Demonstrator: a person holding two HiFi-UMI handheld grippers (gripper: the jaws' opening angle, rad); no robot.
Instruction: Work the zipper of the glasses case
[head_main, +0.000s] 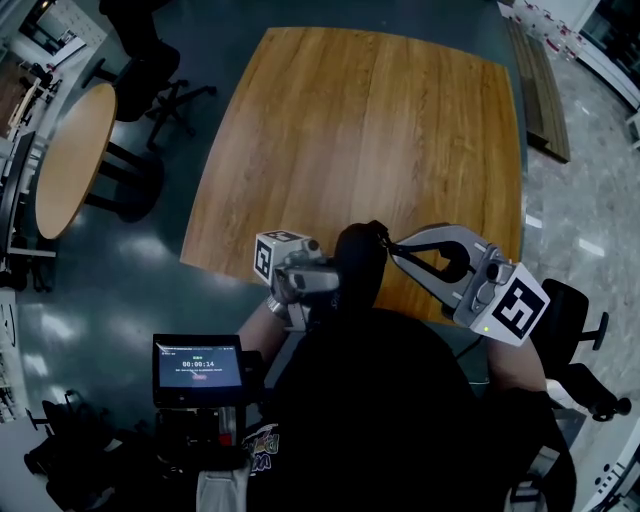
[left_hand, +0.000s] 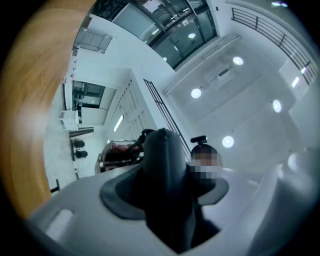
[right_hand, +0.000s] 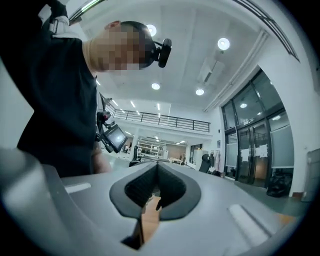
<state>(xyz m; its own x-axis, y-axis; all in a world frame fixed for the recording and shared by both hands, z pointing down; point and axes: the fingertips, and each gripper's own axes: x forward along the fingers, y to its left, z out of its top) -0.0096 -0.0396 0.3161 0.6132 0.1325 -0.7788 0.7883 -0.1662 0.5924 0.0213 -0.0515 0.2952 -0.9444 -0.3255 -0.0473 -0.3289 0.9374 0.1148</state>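
In the head view a black glasses case (head_main: 360, 265) is held up above the near edge of the wooden table (head_main: 370, 130). My left gripper (head_main: 335, 282) grips it from the left. Seen from the left gripper view, the case (left_hand: 165, 175) stands upright between the dark pads (left_hand: 120, 195), filling the gap of my left gripper (left_hand: 167, 192). My right gripper (head_main: 393, 243) comes in from the right, its tips meeting at the case's upper right edge. The right gripper view shows that gripper (right_hand: 157, 172) with its jaws shut. Whether a zipper pull is pinched there cannot be seen.
A round wooden table (head_main: 70, 150) and a dark office chair (head_main: 150, 60) stand at the left. Another black chair (head_main: 575, 330) is at the right, and a wooden bench (head_main: 540, 90) at the top right. A small lit screen (head_main: 198, 368) hangs by my body.
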